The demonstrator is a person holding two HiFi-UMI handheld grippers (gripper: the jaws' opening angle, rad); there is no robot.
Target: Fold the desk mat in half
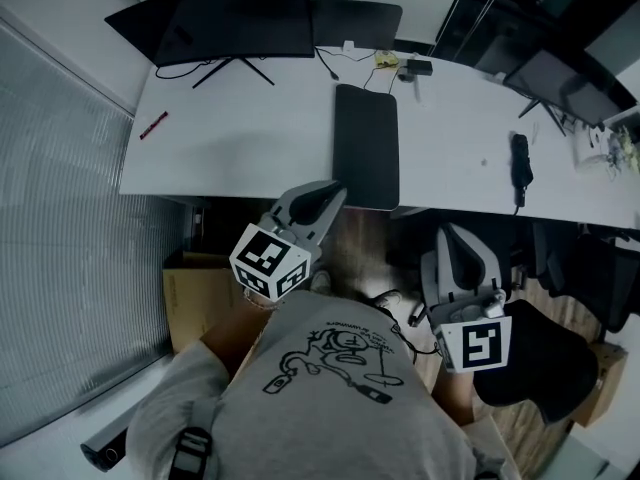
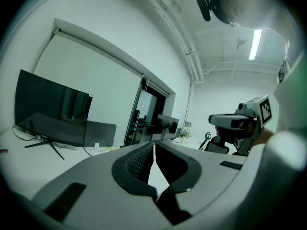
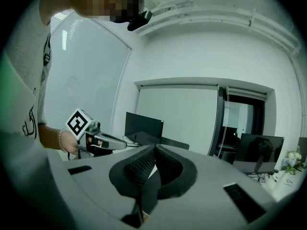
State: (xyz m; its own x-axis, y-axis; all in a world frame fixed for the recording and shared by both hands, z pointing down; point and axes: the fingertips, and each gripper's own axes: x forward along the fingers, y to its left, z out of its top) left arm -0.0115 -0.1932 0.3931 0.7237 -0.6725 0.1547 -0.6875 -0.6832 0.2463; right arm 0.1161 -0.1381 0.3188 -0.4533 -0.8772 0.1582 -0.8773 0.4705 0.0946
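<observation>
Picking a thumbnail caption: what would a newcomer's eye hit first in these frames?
First the black mat, a narrow strip in the middle of the white desk, reaching its near edge. Next, in front of the desk and off it, the left gripper and the right gripper, both shut with nothing between the jaws. Then the big dark monitor at the desk's far left.

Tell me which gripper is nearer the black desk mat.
Left. The left gripper points at the desk mat's near left corner, by the desk's front edge. The right gripper hangs farther back, off the desk, to the mat's right.
</observation>
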